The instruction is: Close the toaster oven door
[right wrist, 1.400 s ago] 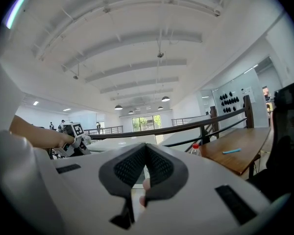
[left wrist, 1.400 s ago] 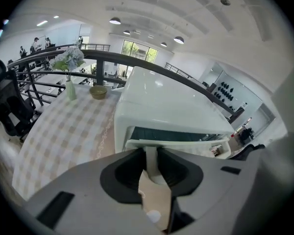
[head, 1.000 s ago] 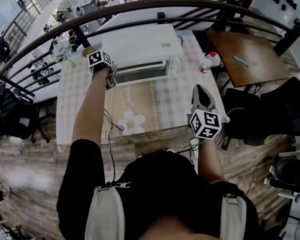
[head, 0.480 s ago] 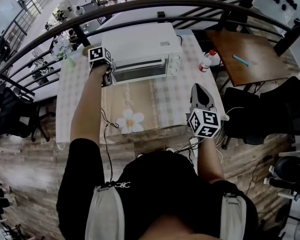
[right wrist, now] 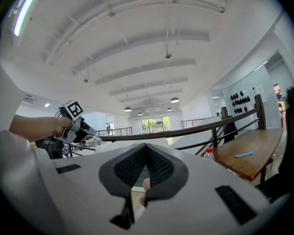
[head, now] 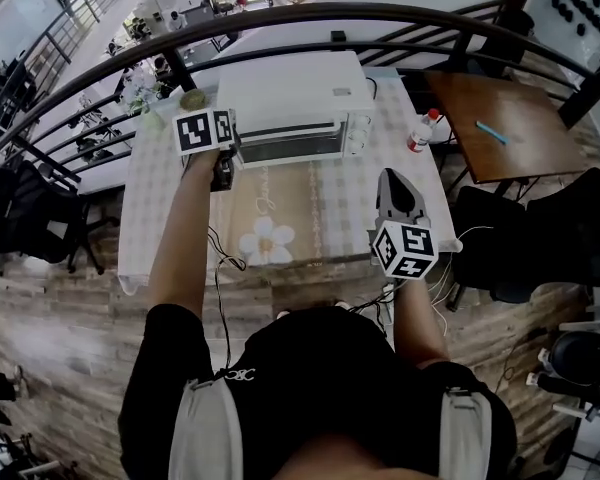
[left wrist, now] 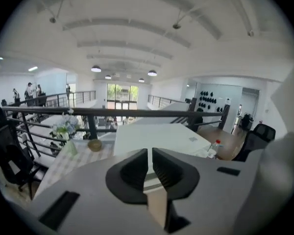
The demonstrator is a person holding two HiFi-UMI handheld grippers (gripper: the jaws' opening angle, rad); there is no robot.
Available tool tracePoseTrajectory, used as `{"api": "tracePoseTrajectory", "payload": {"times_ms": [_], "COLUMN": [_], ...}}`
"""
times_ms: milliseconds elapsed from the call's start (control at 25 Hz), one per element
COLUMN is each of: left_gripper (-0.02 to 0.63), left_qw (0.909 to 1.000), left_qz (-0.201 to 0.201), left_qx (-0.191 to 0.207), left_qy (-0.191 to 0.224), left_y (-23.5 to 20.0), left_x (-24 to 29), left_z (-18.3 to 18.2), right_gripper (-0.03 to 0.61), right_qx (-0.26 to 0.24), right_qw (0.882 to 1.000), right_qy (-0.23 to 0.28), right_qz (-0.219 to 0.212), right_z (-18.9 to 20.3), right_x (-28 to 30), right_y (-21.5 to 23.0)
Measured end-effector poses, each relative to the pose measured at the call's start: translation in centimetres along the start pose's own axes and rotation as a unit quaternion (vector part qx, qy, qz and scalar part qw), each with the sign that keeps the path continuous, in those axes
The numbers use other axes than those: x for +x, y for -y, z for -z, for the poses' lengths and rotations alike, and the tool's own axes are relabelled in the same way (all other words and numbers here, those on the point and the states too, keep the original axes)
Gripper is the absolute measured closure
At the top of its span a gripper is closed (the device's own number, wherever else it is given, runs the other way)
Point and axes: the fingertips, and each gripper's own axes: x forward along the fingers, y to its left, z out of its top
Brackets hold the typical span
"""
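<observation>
The white toaster oven stands at the far side of the checked tablecloth, its glass door upright against the front. My left gripper hangs raised at the oven's left front corner, above its top. Its jaws have just been closing and stand a narrow slit apart, nothing between them. My right gripper is held level over the table's near right, well short of the oven, its tips together and empty. From there the left gripper shows at the left.
A red-capped bottle stands right of the oven. A small bowl and a flower vase sit to its left. A dark curved railing runs behind. A wooden table with a blue pen and black chairs are at the right.
My left gripper has risen from beside the oven door's left end to above the oven's corner, and its wrist has rolled. The right gripper has stayed put.
</observation>
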Motion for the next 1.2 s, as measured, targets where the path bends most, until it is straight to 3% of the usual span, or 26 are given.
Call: {"api": "tracePoseTrajectory", "payload": {"times_ms": [120,240,480,680,840,1000,1200], "left_gripper": [0.586,0.595,0.600,0.600,0.600,0.600,0.600], "left_qw": [0.9947,0.9849,0.9587,0.9496,0.9528,0.9472,0.9460], "left_qz": [-0.031,-0.048,-0.018,0.037,0.034,0.043,0.033], "left_qx": [0.043,0.073,0.076,0.073,0.057,0.041,0.064], "left_qy": [0.088,0.150,0.273,0.302,0.296,0.315,0.316], "left_y": [1.3,2.9,7.0,10.2,9.9,9.9,10.5], "left_x": [-4.3,-8.3,-15.1,-16.6,-16.8,-17.8,-18.4], "left_z": [-1.3,-1.5,0.4,3.2,4.8,4.4,4.0], "right_gripper": [0.584,0.584,0.586,0.586,0.586,0.586,0.586], "right_qx": [-0.002,0.001,-0.011,-0.027,-0.036,-0.035,-0.032], "right_qw": [1.000,0.999,0.997,0.995,0.995,0.995,0.995], "right_qy": [0.017,0.044,0.063,0.066,0.061,0.063,0.068], "right_qz": [-0.015,-0.029,-0.048,-0.066,-0.068,-0.070,-0.067], "right_z": [-1.3,-2.9,-4.1,-4.2,-3.8,-3.9,-3.9], "right_x": [0.4,0.5,1.0,1.4,0.9,0.6,0.4], "right_y": [-1.1,-2.3,-4.3,-6.2,-6.9,-7.0,-7.1]}}
